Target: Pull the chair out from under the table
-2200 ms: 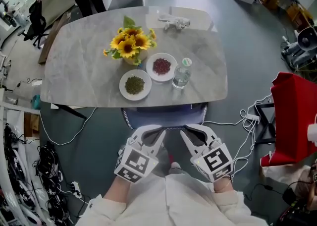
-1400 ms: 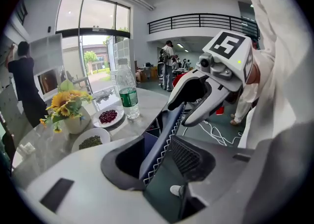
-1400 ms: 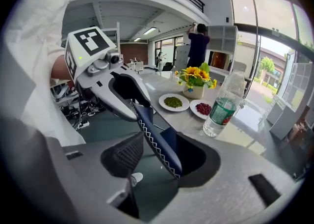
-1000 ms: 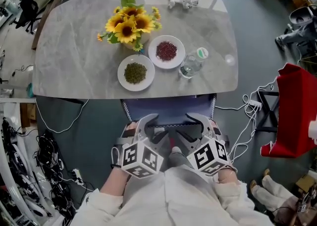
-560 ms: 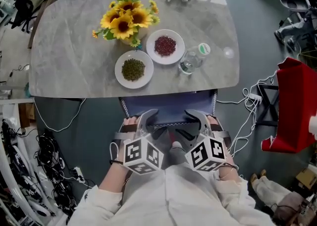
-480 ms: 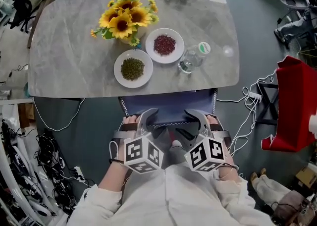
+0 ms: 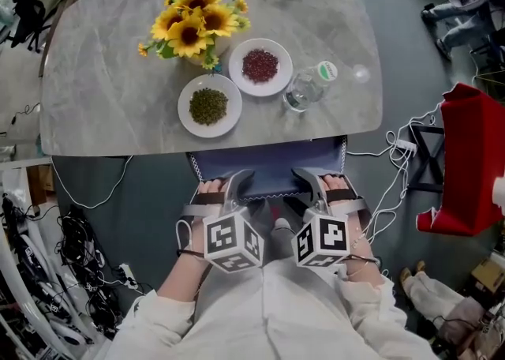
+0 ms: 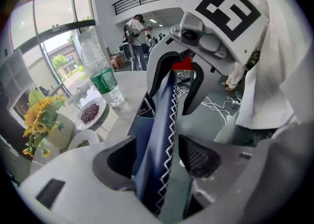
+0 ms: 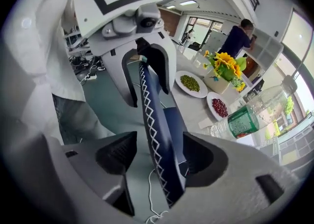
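The dark blue chair point(image 7: 268, 170) is tucked under the grey marble table point(image 7: 102, 90); only its backrest top with white zigzag stitching shows. My left gripper point(image 7: 237, 186) straddles that top edge point(image 8: 159, 134), jaws open, with a gap at the right pad point(image 8: 198, 156). My right gripper point(image 7: 309, 186) straddles the same edge point(image 9: 154, 134) further right. Its jaws have just been opening and stand wide, with the backrest between them and clear of both pads. Each gripper view shows the other gripper, right point(image 8: 174, 90) and left point(image 9: 147, 75), over the edge.
On the table stand sunflowers point(image 7: 188, 27), a plate of green beans point(image 7: 209, 106), a plate of red beans point(image 7: 259, 66) and a water bottle point(image 7: 306, 90). A red object point(image 7: 465, 161) and cables point(image 7: 390, 185) lie to the right, more cables point(image 7: 79, 271) to the left.
Both grippers have come down and forward from in front of the chair onto the backrest's top edge, which now runs between their jaws. The chair has not moved.
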A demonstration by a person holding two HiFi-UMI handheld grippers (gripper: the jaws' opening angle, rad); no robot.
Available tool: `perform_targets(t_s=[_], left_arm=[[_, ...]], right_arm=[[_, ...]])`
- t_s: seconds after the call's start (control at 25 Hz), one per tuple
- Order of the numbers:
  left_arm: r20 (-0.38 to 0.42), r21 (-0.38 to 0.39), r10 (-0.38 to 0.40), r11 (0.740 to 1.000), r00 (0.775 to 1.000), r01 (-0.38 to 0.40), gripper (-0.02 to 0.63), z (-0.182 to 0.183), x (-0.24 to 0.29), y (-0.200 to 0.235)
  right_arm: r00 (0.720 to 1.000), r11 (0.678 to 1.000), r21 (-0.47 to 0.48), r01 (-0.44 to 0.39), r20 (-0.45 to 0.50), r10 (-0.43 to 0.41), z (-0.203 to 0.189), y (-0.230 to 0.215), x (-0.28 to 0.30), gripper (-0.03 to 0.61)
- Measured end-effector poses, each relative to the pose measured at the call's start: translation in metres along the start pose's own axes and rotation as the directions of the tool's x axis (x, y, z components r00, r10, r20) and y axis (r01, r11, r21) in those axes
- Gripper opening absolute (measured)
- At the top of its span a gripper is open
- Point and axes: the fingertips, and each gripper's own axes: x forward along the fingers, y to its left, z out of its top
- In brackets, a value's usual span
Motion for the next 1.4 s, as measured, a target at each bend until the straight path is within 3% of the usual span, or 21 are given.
perform_targets(t_s=[0.16, 0.56, 0.68, 0.88, 1.4], left_arm=[[-0.025, 0.016, -0.005, 1.0, 1.0, 0.005, 0.259, -0.003, 0.004, 0.0], [-0.056, -0.026, -0.034, 0.999, 0.998, 0.032, 0.231, -0.011, 0.016, 0.003], [-0.072, -0.026, -0.048, 0.999, 0.996, 0.046, 0.207, -0.013, 0.019, 0.003], [-0.087, -0.002, -0.04, 0.999, 0.995, 0.04, 0.169, -0.015, 0.021, 0.002], [-0.081, 0.035, -0.024, 0.999, 0.996, 0.027, 0.149, -0.015, 0.024, 0.002]], right_arm=[[0.999, 0.997, -0.072, -0.003, -0.054, -0.001, -0.007, 0.001, 0.011, 0.256], [0.999, 0.998, -0.054, -0.039, -0.024, 0.038, -0.003, 0.001, 0.024, 0.253], [0.999, 0.994, -0.103, -0.02, -0.048, 0.015, -0.006, -0.001, 0.027, 0.165], [0.999, 0.99, -0.141, 0.01, -0.045, -0.017, -0.006, -0.001, 0.028, 0.147], [0.998, 0.991, -0.131, -0.016, -0.054, 0.009, -0.007, -0.001, 0.028, 0.124]])
